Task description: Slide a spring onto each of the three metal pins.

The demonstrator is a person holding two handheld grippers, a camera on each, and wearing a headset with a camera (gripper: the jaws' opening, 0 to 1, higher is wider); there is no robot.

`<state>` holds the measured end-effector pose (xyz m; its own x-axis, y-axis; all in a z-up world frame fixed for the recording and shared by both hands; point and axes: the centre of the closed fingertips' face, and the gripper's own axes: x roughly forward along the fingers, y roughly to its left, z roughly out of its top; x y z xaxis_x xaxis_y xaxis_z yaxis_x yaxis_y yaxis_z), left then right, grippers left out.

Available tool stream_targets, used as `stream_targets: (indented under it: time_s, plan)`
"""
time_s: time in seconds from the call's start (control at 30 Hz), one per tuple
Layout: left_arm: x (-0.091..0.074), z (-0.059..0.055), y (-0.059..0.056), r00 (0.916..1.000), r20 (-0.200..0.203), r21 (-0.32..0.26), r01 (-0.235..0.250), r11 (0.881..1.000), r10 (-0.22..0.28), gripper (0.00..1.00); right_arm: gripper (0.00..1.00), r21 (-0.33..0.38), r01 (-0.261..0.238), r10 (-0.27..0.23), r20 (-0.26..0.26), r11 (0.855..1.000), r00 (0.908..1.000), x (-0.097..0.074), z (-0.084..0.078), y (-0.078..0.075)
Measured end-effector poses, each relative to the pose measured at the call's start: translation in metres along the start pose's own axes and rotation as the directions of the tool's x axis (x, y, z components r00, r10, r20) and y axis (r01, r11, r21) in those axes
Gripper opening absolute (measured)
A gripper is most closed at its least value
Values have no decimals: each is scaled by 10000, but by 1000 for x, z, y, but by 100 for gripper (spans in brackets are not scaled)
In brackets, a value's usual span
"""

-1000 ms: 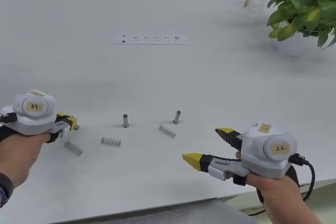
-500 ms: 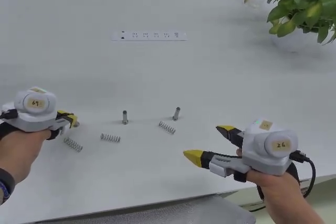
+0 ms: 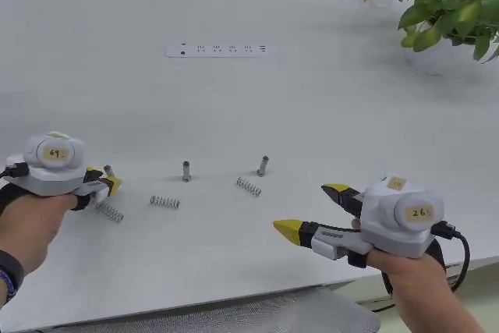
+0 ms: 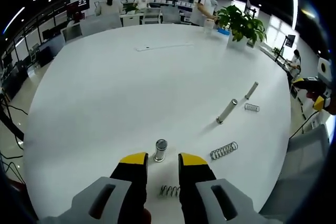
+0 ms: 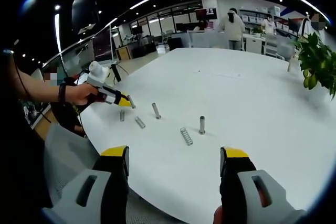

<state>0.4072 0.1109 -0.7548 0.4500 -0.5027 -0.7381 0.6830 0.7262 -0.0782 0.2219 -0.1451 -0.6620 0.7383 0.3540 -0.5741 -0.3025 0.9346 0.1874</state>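
Observation:
Three short metal pins stand on the white table: left pin [image 3: 108, 171] [image 4: 160, 150], middle pin [image 3: 186, 171] [image 4: 227, 111], right pin [image 3: 263, 165] [image 4: 251, 90]. A spring lies near each: left spring [image 3: 110, 211] [image 4: 169, 190], middle spring [image 3: 164, 202] [image 4: 224, 150], right spring [image 3: 249, 185] [image 4: 252, 107]. My left gripper [image 3: 104, 185] [image 4: 163, 159] is narrowly open and holds nothing. The left pin stands just beyond its tips, and the left spring lies on the table under the gap. My right gripper [image 3: 312, 209] [image 5: 174, 154] hovers wide open near the front edge, well short of the right spring [image 5: 186, 136].
A white power strip [image 3: 221, 51] lies at the back of the table. A potted plant [image 3: 448, 1] stands at the far right corner. The table's front edge [image 3: 234, 298] runs just below both grippers. People stand far off across the room.
My left gripper has drawn back a little, so the left pin now shows beyond its tips. My right gripper has barely moved. The head camera has shifted slightly.

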Motion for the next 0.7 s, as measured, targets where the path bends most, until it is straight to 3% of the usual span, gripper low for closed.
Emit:
stream_targets:
  time_s: [0.27, 0.7]
  plan:
    - [-8, -4, 2, 10000, 44, -514, 40, 9987, -38, 24, 69, 28, -34, 34, 17, 10000, 10000, 1, 0, 0]
    - [-32, -9, 11, 9989, 325, -679, -323, 9972, 346, 29, 69, 55, -100, 100, 59, 9999, 9999, 2, -3, 1]
